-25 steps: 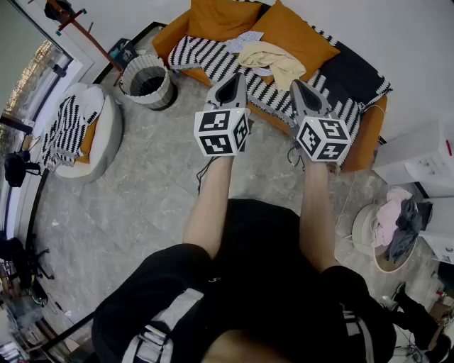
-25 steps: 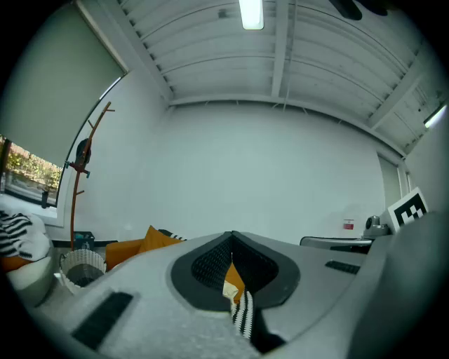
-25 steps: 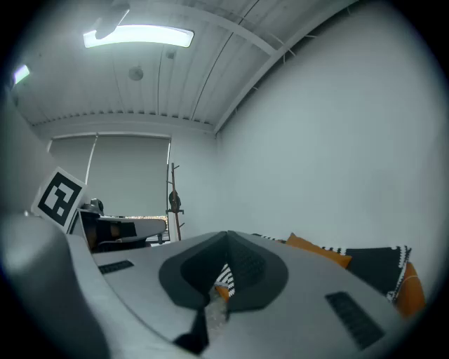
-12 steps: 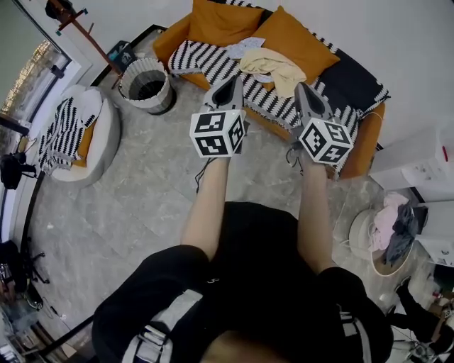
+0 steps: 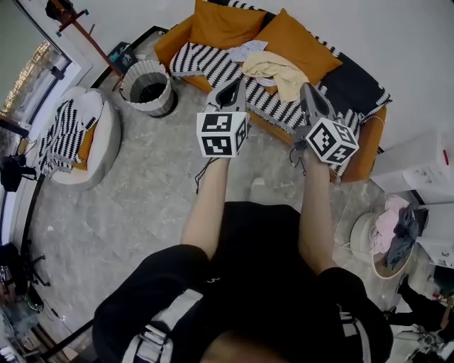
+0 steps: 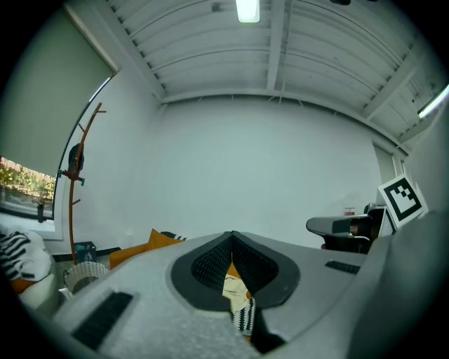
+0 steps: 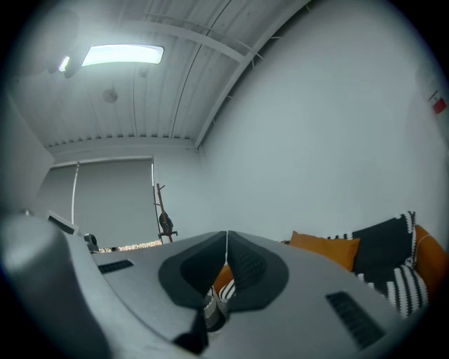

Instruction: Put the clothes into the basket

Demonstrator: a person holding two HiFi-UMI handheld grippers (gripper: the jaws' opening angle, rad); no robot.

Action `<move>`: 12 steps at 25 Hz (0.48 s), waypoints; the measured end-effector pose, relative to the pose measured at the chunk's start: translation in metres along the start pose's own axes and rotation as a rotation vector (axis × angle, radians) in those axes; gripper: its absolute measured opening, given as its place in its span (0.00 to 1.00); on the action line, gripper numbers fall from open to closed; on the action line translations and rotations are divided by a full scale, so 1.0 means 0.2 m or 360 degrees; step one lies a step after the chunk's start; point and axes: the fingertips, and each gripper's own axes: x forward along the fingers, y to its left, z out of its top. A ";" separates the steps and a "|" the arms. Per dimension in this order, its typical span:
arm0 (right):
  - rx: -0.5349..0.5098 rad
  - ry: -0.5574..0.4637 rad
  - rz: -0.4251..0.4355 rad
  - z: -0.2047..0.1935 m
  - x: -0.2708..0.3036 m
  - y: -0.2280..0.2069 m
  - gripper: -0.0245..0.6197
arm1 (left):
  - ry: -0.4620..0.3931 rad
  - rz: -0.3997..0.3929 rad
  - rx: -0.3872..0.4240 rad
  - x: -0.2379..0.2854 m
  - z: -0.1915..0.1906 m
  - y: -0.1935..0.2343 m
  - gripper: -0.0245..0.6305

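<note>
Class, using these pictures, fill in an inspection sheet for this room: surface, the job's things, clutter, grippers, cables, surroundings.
Surface: grey floor; orange sofa covered by a striped throw.
Job's things: cream garment and pale patterned cloth lie on the sofa; basket stands on the floor by the sofa's end.
Clutter: pile of clothes at the right; striped cloth on a floor cushion.
Grippers: left gripper and right gripper both shut, empty, pointing towards the sofa.
Cables: thin dark cable below the left gripper.
Surroundings: coat stand; white boxes.
</note>
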 end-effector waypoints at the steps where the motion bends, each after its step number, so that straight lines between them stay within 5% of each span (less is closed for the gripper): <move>1: 0.0007 -0.0012 0.0005 0.01 0.02 -0.01 0.06 | 0.0008 -0.0002 0.0016 0.02 -0.01 0.00 0.04; 12: 0.0121 -0.0078 0.0054 -0.07 0.44 -0.18 0.06 | 0.0022 0.0021 0.0087 0.35 -0.03 0.25 0.04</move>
